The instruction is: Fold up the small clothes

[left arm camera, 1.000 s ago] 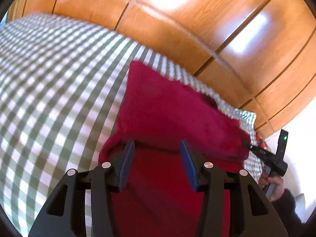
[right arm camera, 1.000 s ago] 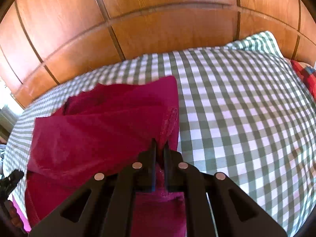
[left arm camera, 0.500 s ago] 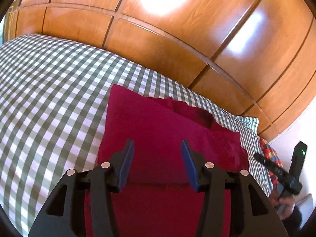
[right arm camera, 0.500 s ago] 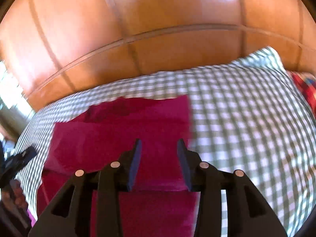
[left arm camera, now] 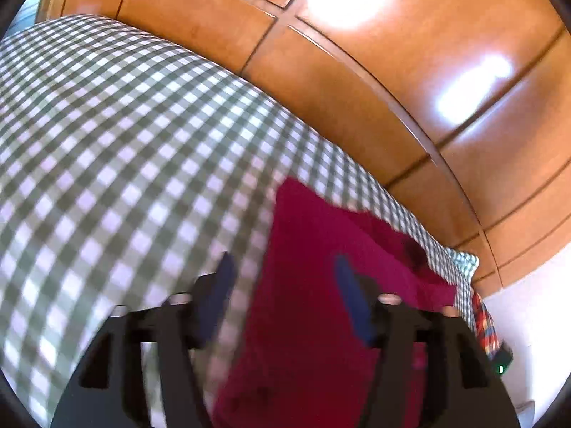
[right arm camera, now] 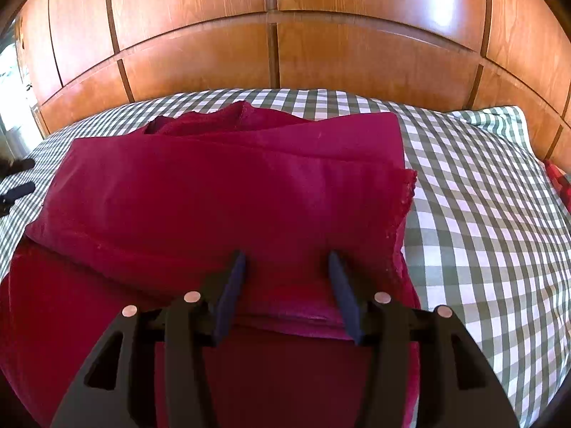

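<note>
A dark red garment point(right arm camera: 228, 199) lies folded over on the green-and-white checked bed cover point(right arm camera: 481, 214). My right gripper point(right arm camera: 287, 278) is open and empty, its blue-padded fingers just above the near fold of the garment. In the left wrist view, which is blurred, my left gripper point(left arm camera: 282, 278) is open and empty over the garment's left edge point(left arm camera: 321, 285), one finger above the checked cover point(left arm camera: 107, 142). The left gripper's fingertips point(right arm camera: 18, 178) show at the far left of the right wrist view.
A wooden panelled wardrobe point(right arm camera: 271, 42) stands along the far side of the bed. A red plaid cloth point(right arm camera: 560, 182) lies at the right edge of the bed, also visible in the left wrist view point(left arm camera: 483, 324).
My right gripper has opened and let go of the garment's edge, which now lies folded flat. Both grippers have drawn back, and the left one has swung to the left.
</note>
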Demonstrator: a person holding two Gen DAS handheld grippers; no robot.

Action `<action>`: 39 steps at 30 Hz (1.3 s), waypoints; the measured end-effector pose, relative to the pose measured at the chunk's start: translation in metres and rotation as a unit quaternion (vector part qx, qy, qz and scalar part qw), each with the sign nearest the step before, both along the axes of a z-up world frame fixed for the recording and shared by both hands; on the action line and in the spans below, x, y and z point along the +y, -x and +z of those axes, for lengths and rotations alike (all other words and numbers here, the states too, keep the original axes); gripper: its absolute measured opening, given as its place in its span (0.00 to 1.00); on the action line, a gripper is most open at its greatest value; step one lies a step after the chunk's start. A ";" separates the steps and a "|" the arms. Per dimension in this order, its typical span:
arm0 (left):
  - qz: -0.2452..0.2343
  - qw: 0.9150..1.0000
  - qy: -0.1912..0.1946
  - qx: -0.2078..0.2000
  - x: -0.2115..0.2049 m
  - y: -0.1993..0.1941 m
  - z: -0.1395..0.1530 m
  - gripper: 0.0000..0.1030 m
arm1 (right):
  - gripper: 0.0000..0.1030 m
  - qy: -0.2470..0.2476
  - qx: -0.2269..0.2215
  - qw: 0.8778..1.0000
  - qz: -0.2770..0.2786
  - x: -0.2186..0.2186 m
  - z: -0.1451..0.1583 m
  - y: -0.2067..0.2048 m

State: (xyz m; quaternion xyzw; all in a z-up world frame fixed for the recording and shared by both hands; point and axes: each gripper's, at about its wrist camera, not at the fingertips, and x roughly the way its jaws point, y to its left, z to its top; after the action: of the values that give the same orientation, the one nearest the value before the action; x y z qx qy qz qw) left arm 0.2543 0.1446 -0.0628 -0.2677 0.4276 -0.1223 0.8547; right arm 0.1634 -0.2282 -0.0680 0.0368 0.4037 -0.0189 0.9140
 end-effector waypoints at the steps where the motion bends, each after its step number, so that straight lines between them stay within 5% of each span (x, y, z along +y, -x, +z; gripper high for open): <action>1: -0.002 1.000 0.002 0.008 0.002 -0.010 -0.003 0.68 | 0.48 0.000 -0.001 1.000 0.000 0.001 0.001 0.000; 6: -0.031 0.997 0.032 0.066 -0.006 -0.053 -0.028 0.67 | 0.48 -0.004 -0.003 1.000 0.001 -0.002 0.000 0.002; 7: -0.040 0.996 0.043 0.070 -0.009 -0.061 -0.033 0.52 | 0.48 -0.005 -0.003 1.000 0.001 -0.002 0.000 0.001; 8: -0.048 0.995 0.049 0.070 -0.011 -0.063 -0.033 0.23 | 0.48 -0.006 -0.004 1.000 0.001 -0.002 0.000 0.001; 10: -0.060 0.997 0.032 0.034 -0.019 -0.060 -0.021 0.13 | 0.48 -0.004 -0.005 1.000 0.000 -0.003 0.001 0.001; 14: -0.054 0.996 -0.068 -0.030 -0.038 -0.048 0.001 0.12 | 0.49 0.007 -0.006 1.000 -0.001 0.001 -0.001 -0.001; 17: -0.033 0.976 -0.214 0.004 -0.059 -0.061 -0.029 0.08 | 0.49 0.019 -0.006 1.000 0.000 0.004 -0.002 -0.002; 19: -0.029 0.969 -0.245 0.000 -0.067 -0.064 -0.038 0.08 | 0.49 0.019 -0.007 1.000 0.000 0.004 -0.002 -0.003; 24: -0.008 0.974 -0.226 0.013 -0.056 -0.054 -0.019 0.11 | 0.50 0.014 -0.008 1.000 0.001 0.001 -0.003 -0.004; 27: -0.017 0.984 -0.179 0.005 -0.031 -0.013 -0.001 0.11 | 0.50 0.014 -0.008 1.000 0.001 0.002 -0.003 -0.004; 31: -0.052 0.985 -0.167 0.010 -0.015 0.049 0.001 0.11 | 0.50 0.015 -0.008 1.000 0.001 0.002 -0.003 -0.004; 35: -0.084 0.988 -0.125 0.024 -0.009 0.112 -0.009 0.42 | 0.50 0.019 -0.008 1.000 0.000 0.003 -0.003 -0.004; 36: -0.094 0.987 -0.130 0.032 -0.012 0.125 -0.014 0.42 | 0.50 0.021 -0.008 1.000 0.000 0.003 -0.003 -0.004; 39: -0.097 0.966 -0.238 0.015 -0.029 0.166 -0.028 0.32 | 0.50 0.025 -0.006 1.000 -0.001 0.005 -0.003 -0.005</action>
State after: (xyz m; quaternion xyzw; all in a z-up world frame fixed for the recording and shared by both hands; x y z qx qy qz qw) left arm 0.0883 0.1155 -0.0905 -0.0153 0.4810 -0.0953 0.8714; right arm 0.1680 -0.2236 -0.0711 0.0142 0.3972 -0.0297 0.9172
